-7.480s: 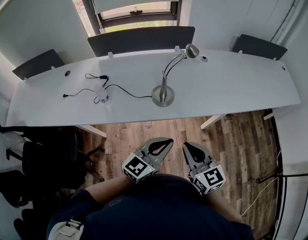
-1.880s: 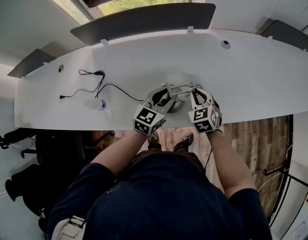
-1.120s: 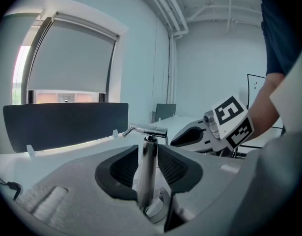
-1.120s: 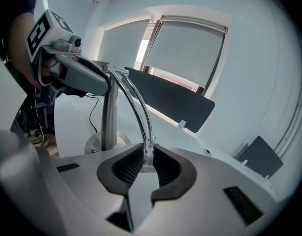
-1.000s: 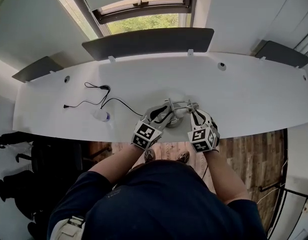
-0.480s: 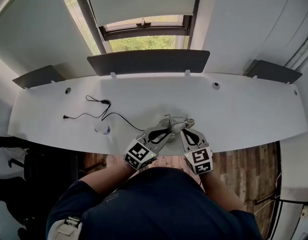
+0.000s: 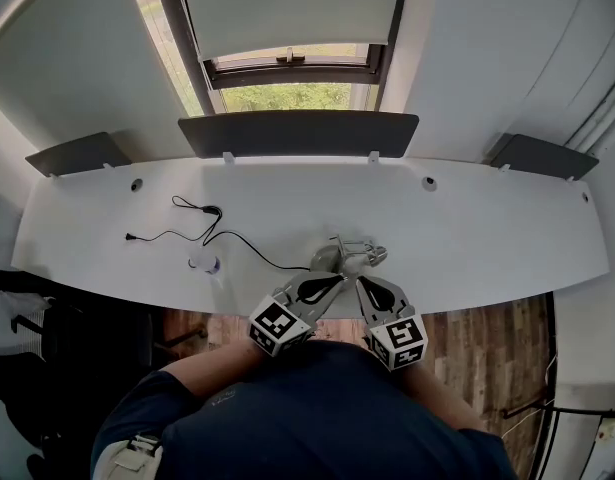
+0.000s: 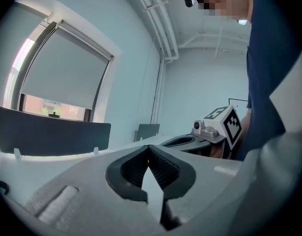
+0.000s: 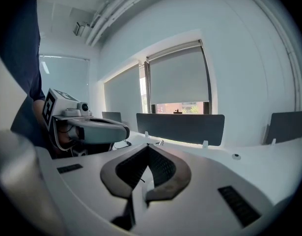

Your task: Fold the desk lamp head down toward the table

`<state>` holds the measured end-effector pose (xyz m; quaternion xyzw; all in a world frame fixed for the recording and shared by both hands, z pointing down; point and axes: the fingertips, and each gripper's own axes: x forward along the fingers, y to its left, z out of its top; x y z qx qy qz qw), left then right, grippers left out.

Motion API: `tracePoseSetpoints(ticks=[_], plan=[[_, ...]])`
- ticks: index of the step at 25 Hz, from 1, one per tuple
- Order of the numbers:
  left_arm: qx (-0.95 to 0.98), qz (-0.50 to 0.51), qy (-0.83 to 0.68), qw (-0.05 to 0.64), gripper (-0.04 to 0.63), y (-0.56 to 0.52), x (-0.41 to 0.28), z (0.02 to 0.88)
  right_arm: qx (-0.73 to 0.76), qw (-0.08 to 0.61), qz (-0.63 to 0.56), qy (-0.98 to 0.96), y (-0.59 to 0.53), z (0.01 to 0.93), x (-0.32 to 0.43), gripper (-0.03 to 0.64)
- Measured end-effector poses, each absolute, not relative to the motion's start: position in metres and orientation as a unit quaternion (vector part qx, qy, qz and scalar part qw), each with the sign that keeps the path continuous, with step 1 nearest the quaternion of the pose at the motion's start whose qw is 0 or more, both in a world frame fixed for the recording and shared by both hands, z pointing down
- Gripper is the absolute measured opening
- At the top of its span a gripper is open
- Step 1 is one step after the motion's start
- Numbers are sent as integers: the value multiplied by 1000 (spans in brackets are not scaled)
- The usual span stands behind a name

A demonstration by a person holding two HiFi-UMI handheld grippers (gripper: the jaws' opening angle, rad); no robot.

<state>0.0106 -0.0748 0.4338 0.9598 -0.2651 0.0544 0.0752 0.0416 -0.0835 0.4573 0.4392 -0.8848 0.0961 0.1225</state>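
Lying low on surface: desk lamp [image 7: 347, 255], chrome, is seen folded in head view, neck & head kept close over the round base, near the front edge of the white surface [image 7: 487, 228].
L gripper [image 8: 149, 149]: jaws are shut tip to tip, just closed; nothing is held betw. them. It is held at the near side of the lamp; no contact w/ it is shown in the left gripper view.
R gripper [image 9: 147, 147]: jaws are likewise shut, just closed, nothing gripped. It is held beside the L gripper, tips close together, just short of the lamp in head view.
Cable [image 7: 202, 230]: black, laid in loops on the left part of the surface, run toward the lamp.
Small item [image 7: 204, 262]: white, set beside the cable; kind can't be made out.
Backdrop: dark divider panel [image 7: 297, 133] is fixed along the far edge; window [image 7: 287, 96] behind it, roller blind [image 7: 287, 13] pulled most of the way down.
Floor [image 7: 487, 318]: wood planks, seen below the front edge.
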Motion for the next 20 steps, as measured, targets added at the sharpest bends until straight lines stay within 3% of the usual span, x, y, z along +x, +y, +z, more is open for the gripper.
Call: tracePoseSetpoints(ticks=[20], plan=[[960, 58, -267, 70, 6, -70, 13, 438, 425, 104, 99, -894, -79, 457, 38, 9]])
